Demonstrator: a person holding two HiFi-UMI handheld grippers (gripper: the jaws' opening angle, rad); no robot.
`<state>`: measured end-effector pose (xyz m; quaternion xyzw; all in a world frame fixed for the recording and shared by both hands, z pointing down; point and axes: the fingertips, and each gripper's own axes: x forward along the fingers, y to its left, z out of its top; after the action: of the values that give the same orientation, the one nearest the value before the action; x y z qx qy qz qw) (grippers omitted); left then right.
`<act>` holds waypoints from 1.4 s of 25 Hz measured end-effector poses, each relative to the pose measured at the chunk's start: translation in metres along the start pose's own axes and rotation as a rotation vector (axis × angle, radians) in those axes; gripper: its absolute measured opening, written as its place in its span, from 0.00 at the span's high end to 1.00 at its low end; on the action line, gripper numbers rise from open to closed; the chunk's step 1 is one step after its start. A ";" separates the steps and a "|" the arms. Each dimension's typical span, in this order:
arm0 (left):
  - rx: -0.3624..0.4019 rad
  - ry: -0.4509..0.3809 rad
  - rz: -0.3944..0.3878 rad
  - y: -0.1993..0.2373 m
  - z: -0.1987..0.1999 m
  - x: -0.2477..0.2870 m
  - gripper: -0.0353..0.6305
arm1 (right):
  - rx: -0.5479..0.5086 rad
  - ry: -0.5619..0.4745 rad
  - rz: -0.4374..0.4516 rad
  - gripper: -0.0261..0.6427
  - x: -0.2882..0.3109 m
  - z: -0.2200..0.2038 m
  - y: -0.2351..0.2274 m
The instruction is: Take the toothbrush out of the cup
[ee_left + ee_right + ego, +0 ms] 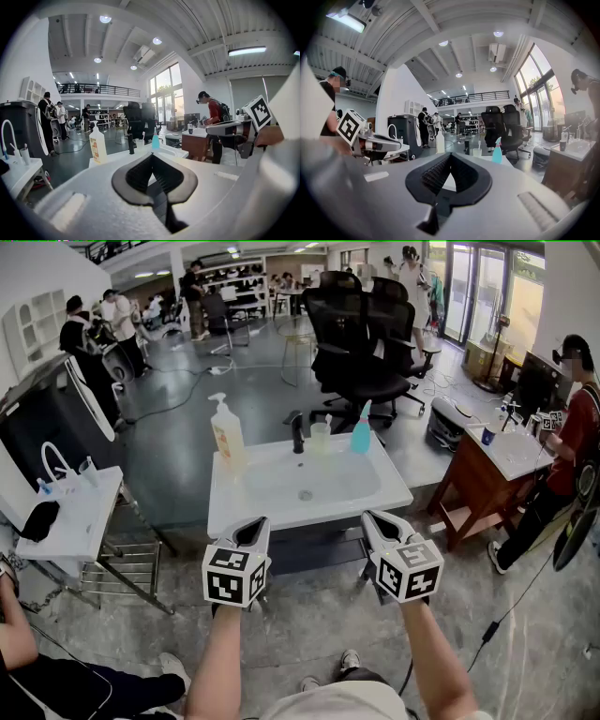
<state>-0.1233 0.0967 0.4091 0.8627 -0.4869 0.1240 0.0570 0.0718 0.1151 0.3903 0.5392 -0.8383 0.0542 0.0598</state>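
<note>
A clear cup [321, 439] stands at the back rim of the white sink [309, 507], just right of the black faucet [297, 432]. A toothbrush [327, 422] stands upright in the cup. In the left gripper view the cup [139, 144] and toothbrush [143, 136] are small and far ahead; the right gripper view shows the same cup [477, 152] beyond the jaws. My left gripper [255, 524] [152, 154] and right gripper [375, 519] [450, 153] hover at the sink's near edge, both shut with nothing between the jaws, well short of the cup.
A pump soap bottle [228, 435] stands at the sink's back left and a blue spray bottle [361, 435] to the right of the cup. A white side table [75, 521] is at the left. A wooden stand [487, 474] and a person [572, 437] are at the right. Black office chairs [361, 343] stand behind.
</note>
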 end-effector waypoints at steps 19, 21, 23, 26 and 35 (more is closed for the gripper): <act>0.012 0.031 0.041 0.009 0.011 0.081 0.95 | 0.011 0.012 0.046 0.90 0.068 -0.003 -0.063; 0.014 0.031 0.049 0.011 0.017 0.098 0.95 | 0.011 0.011 0.057 0.89 0.081 0.000 -0.076; 0.014 0.030 0.063 0.016 0.023 0.115 0.95 | 0.014 0.014 0.068 0.88 0.096 0.002 -0.090; 0.008 0.034 0.084 0.023 0.029 0.141 0.95 | 0.017 0.019 0.084 0.86 0.119 0.002 -0.110; -0.006 0.054 0.151 0.038 0.042 0.190 0.95 | 0.032 0.021 0.152 0.82 0.172 0.008 -0.151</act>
<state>-0.0546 -0.0894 0.4193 0.8197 -0.5493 0.1497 0.0632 0.1386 -0.1028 0.4140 0.4741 -0.8752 0.0779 0.0558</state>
